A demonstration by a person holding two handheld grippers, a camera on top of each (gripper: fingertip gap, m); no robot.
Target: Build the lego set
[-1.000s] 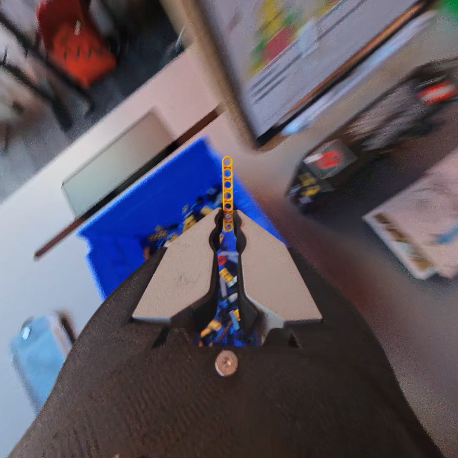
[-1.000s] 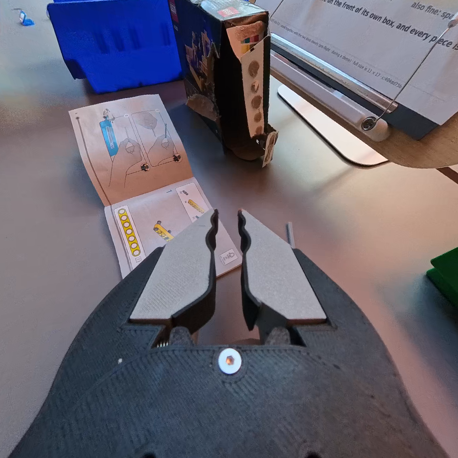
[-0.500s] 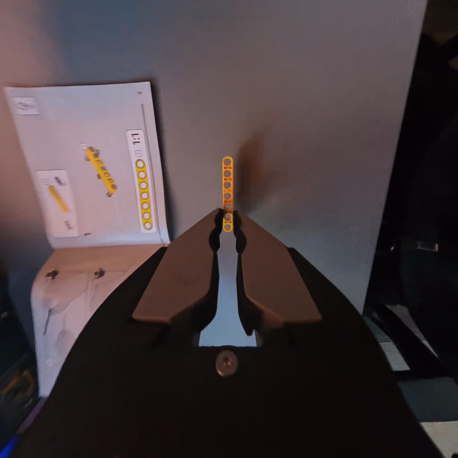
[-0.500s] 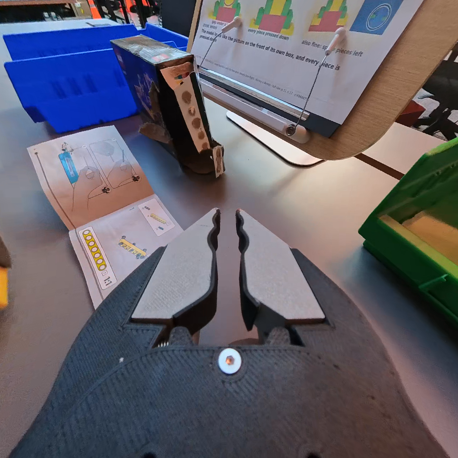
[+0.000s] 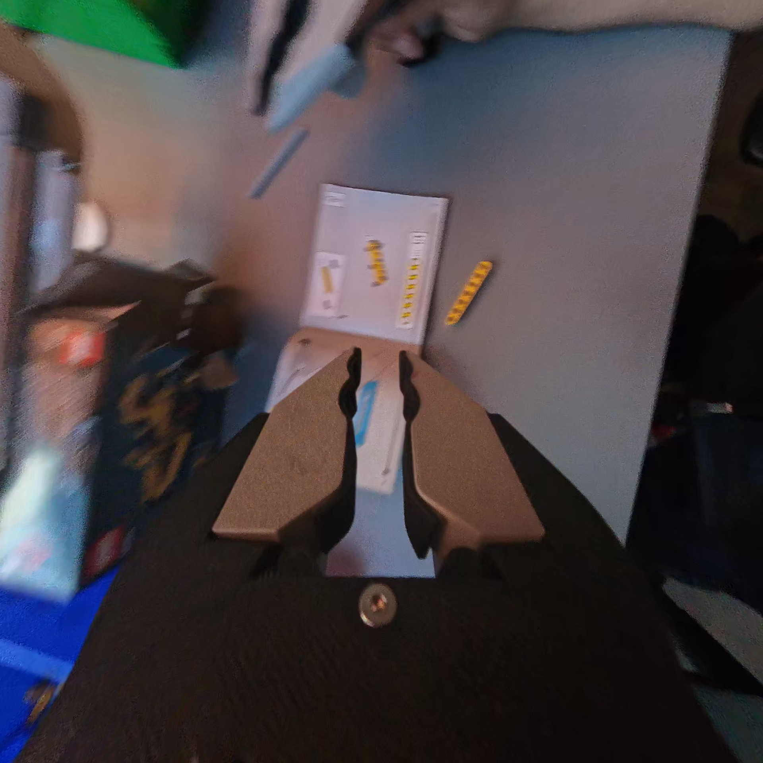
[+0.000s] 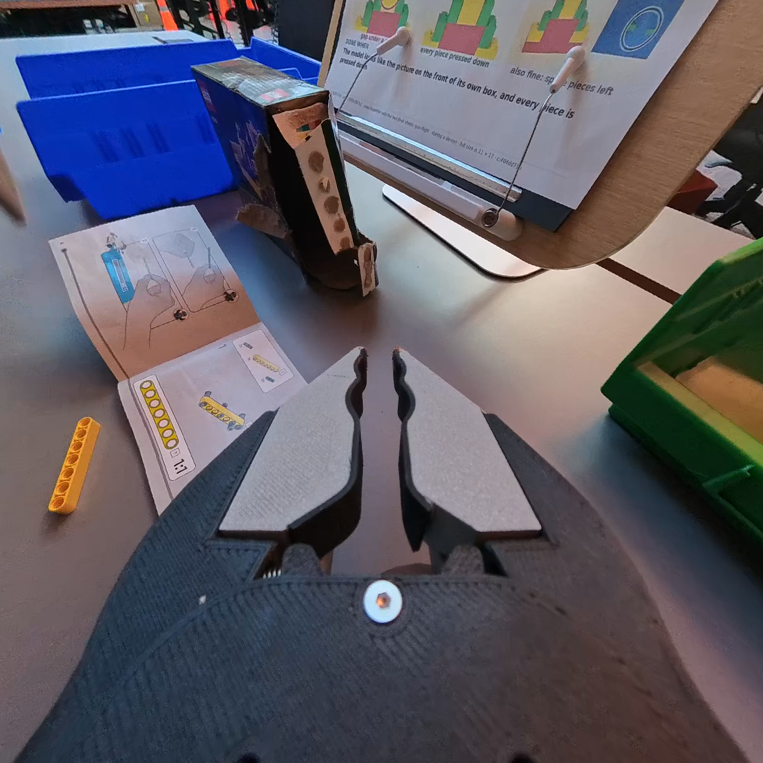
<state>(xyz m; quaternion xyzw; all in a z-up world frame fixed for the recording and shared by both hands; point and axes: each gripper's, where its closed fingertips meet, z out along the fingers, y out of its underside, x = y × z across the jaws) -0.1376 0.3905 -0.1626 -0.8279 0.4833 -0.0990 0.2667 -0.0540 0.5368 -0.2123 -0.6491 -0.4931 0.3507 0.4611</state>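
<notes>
Yellow beam (image 6: 74,465): lies flat on the grey worktop (image 6: 475,330), just beside the left edge of the open instruction booklet (image 6: 165,330), free of both grippers
Left gripper (image 5: 379,357): jaws parted, nothing between them, above the booklet; this view is blurred
Right gripper (image 6: 379,355): jaws slightly apart and empty, over bare worktop, well right of the beam
Handling: judged light, rigid plastic, smooth and a little slippery; a long thin bar with a row of holes, so it will likely swing if pinched at one end
Where to hold: across the two long flat sides near the middle, or at one end if the other holes must stay free for pins
Surroundings: torn set box (image 6: 289,173), blue bin (image 6: 124,136), green bin (image 6: 681,392)
</notes>
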